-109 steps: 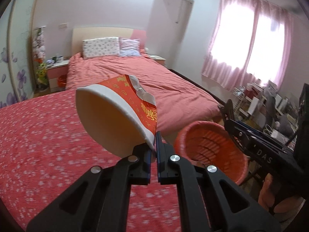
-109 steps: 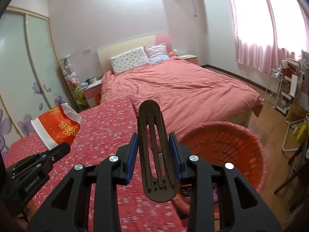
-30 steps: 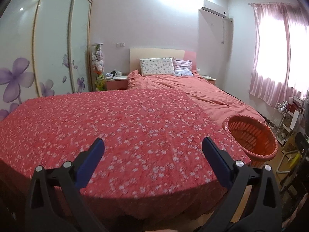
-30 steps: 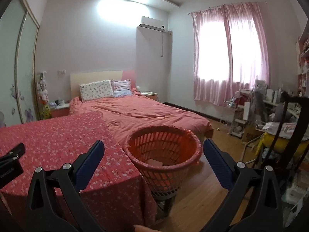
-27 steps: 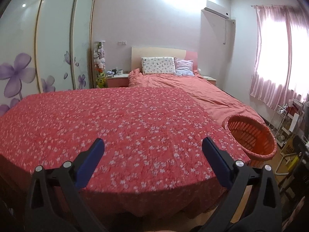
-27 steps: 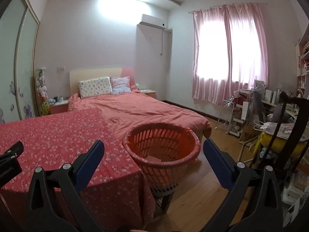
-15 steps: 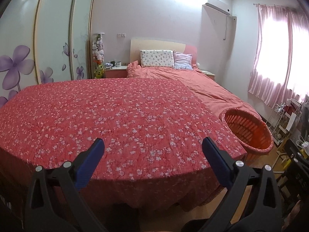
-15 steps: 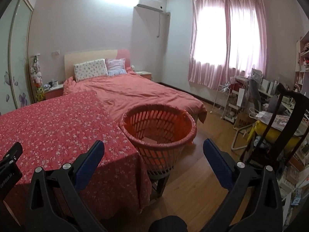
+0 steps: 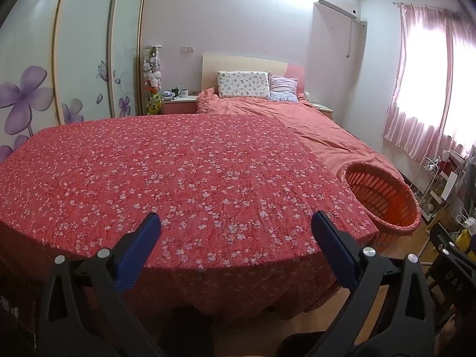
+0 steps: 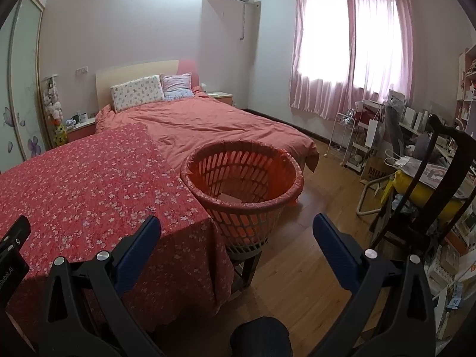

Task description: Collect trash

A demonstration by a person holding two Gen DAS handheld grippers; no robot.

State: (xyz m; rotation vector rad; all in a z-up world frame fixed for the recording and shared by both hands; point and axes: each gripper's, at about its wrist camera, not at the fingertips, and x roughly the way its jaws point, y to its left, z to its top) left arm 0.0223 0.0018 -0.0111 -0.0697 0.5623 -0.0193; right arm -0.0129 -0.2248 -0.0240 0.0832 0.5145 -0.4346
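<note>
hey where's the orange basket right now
The basket sits centre in the right wrist view, on a stool at the table's right corner, before the bed.

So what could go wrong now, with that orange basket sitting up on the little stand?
The orange basket sits on a small stand narrower than itself, so a bump might tip it and spill what is inside. It also hugs the flowery cloth, so tugging the cloth could nudge it. Both tongs, left and right, are open and empty.
</note>
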